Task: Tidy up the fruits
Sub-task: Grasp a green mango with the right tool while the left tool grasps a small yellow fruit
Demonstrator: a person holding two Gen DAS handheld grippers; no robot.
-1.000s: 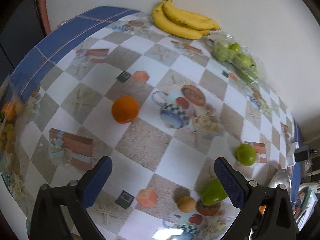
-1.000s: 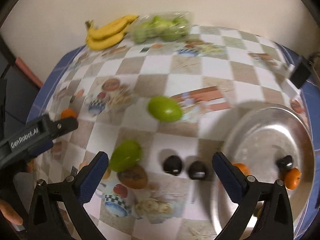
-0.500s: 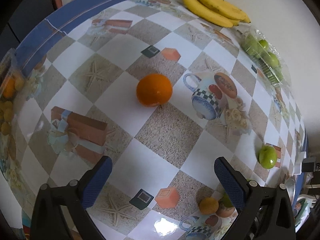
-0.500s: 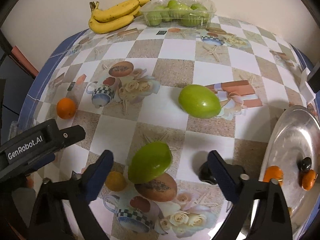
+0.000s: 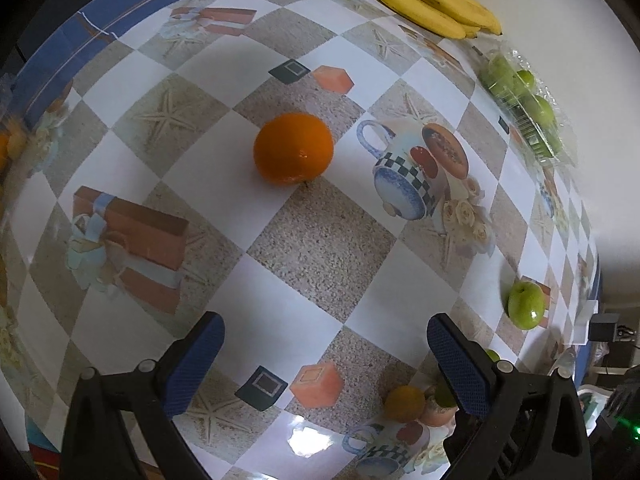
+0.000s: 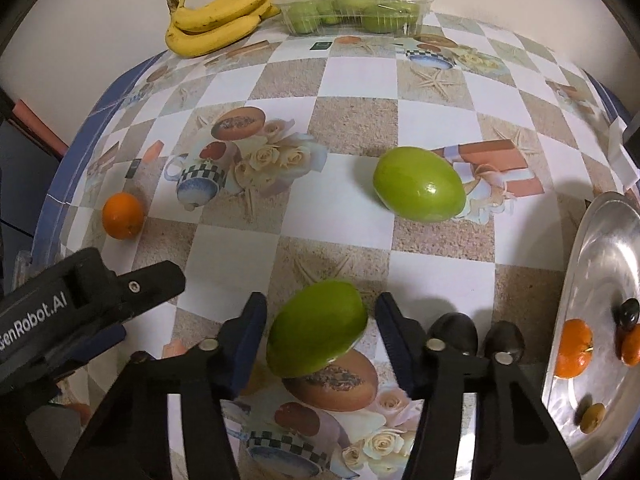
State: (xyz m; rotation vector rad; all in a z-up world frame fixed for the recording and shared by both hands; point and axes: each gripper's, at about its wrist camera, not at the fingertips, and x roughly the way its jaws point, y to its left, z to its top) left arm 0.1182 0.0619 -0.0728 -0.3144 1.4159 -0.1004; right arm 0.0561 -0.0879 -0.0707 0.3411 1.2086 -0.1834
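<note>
Green fruit [image 6: 316, 328] now sits between the right gripper [image 6: 320, 320] jaws, closing from wide, pads not yet touching; left gripper [image 5: 324, 356] wide, empty

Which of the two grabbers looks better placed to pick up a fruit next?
The right gripper: its jaws are closing around the green fruit between them. The left gripper has only tablecloth between its jaws, short of the orange.

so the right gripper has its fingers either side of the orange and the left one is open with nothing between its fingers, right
Not quite. In the right wrist view the right gripper is closing around a green fruit, not the orange, which sits apart near the table's left edge. The rest holds: the left gripper is open with nothing between its fingers, as the left wrist view shows.
</note>
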